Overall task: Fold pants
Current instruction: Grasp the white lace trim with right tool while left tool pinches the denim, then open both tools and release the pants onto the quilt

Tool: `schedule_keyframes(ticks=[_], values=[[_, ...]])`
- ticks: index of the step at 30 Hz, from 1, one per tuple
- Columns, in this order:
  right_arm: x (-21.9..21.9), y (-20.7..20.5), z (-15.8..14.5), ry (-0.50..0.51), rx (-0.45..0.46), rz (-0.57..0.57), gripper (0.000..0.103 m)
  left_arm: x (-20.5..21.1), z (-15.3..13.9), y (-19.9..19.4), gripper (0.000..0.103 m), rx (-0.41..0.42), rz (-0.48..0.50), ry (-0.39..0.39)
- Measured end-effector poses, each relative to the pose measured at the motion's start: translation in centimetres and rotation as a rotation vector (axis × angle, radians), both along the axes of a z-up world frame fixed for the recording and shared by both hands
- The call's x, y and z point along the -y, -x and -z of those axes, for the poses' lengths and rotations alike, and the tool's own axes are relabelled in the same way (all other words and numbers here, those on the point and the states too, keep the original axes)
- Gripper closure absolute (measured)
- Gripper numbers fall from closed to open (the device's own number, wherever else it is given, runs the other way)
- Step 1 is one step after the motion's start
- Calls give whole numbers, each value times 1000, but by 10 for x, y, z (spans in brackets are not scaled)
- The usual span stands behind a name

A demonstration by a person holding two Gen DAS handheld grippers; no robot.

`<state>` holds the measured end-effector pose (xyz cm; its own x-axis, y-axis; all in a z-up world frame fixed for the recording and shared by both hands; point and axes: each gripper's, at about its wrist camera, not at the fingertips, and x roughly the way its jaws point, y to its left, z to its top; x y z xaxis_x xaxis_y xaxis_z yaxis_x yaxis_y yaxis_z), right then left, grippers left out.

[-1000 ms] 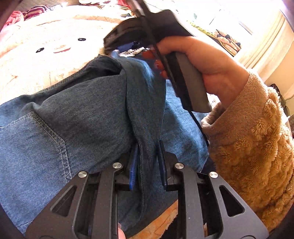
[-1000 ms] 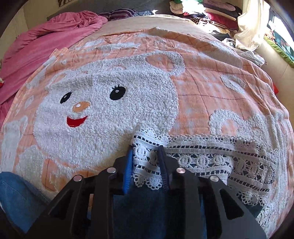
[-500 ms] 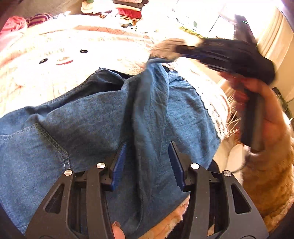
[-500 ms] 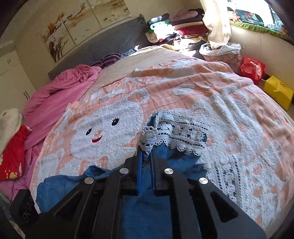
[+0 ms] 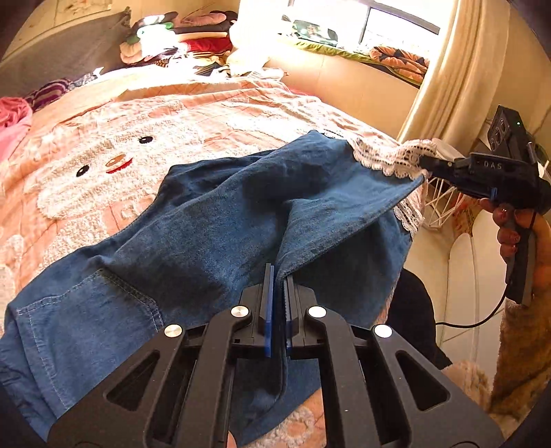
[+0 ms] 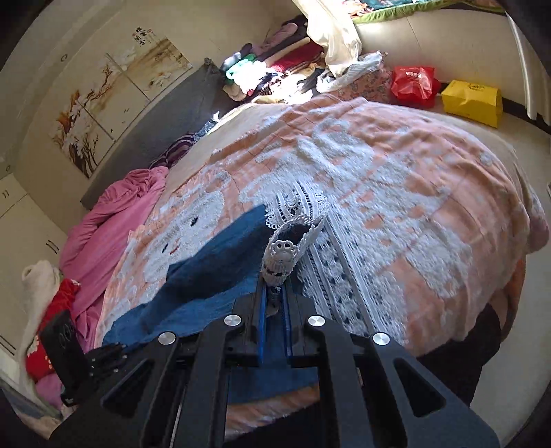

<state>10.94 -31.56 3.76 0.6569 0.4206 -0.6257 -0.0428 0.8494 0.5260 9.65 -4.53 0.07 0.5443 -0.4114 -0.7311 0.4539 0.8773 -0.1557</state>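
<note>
Right tongs (image 5: pixel 425 162) swung out stretching pants (image 5: pixel 213 224), left tongs (image 5: pixel 279 275) clamped on denim

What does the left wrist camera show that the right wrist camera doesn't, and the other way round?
Only the left wrist view shows the right gripper from outside, the hand holding it, the pants' stitched pocket, and the window.

Only the right wrist view shows the wall paintings, the red bag, the yellow bag and the pink blanket's full spread.

Both show the denim pants with the lace hem, each gripper shut on them, the left gripper on a fold, and the bear bedspread.
</note>
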Motion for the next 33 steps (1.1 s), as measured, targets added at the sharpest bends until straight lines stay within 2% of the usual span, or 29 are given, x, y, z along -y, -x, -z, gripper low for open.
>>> schedule_keyframes(ticks=[4, 7, 10, 12, 14, 17, 23, 27, 33], values=[[8, 14, 31, -4, -69, 20, 94, 8, 10, 3, 101, -11, 28, -34], [9, 20, 39, 5, -71, 23, 91, 16, 14, 7, 101, -14, 46, -45], [12, 22, 40, 0, -64, 29, 79, 23, 14, 9, 101, -10, 63, -55], [14, 22, 40, -5, -60, 37, 68, 26, 14, 9, 101, -4, 68, -62], [17, 17, 41, 0, -60, 49, 68, 30, 13, 10, 102, 2, 70, -74], [19, 15, 40, 28, -49, 49, 91, 33, 12, 12, 103, 9, 75, -96], [28, 24, 36, 104, -25, 72, 91, 34, -1, 28, 103, 48, 132, -110], [28, 19, 54, 121, -82, 64, 91, 41, 16, 27, 103, 6, 150, -160], [29, 20, 67, 129, -105, 66, 89, 41, 29, 28, 103, -39, 139, -167]])
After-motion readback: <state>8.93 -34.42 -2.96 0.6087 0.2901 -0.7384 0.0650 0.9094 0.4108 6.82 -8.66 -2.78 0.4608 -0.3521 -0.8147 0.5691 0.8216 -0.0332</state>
